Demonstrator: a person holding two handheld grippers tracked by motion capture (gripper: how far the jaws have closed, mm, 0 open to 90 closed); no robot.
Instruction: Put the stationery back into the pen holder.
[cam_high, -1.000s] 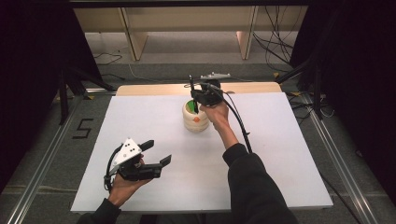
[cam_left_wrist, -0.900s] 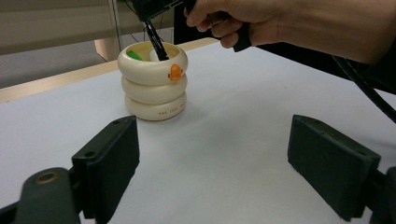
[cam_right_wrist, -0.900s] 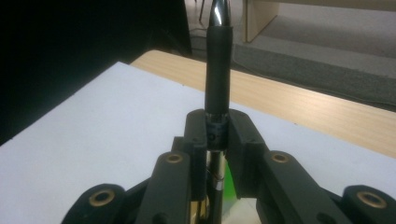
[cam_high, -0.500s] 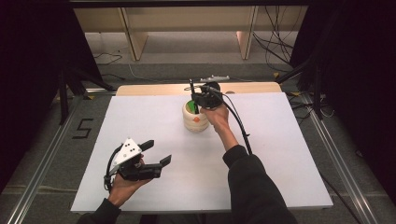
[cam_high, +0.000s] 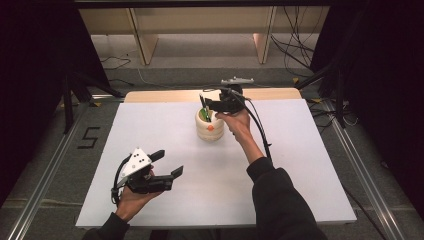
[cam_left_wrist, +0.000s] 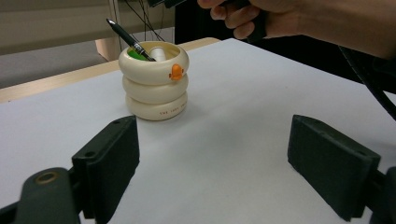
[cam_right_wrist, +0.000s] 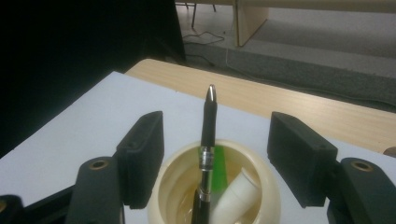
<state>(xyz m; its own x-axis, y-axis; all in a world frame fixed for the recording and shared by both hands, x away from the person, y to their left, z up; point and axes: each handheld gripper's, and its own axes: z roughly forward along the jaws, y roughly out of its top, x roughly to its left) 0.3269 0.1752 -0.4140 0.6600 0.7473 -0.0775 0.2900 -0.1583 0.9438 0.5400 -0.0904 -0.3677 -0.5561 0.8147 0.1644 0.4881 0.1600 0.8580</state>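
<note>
A cream ringed pen holder (cam_high: 210, 129) (cam_left_wrist: 156, 88) with an orange dot stands at the far middle of the white table (cam_high: 290, 175). A black pen (cam_high: 202, 104) (cam_left_wrist: 128, 37) (cam_right_wrist: 208, 121) leans in it, beside a green piece and a white piece. My right gripper (cam_high: 206, 105) (cam_right_wrist: 217, 140) hovers just above the holder. Its jaws have just been opening, and the pen stands free between them, touching neither pad. My left gripper (cam_high: 169, 163) (cam_left_wrist: 212, 158) is held open near the front left with nothing between its jaws, pointing toward the holder.
A wooden strip (cam_high: 165, 95) runs along the table's far edge, with shelf legs and cables on the floor behind. Metal rails (cam_high: 42, 180) flank the table on both sides. The right gripper's cable (cam_high: 260, 130) trails along the forearm.
The right gripper's jaws have spread apart from the pen, which now rests in the holder on its own. The left gripper has not moved.
</note>
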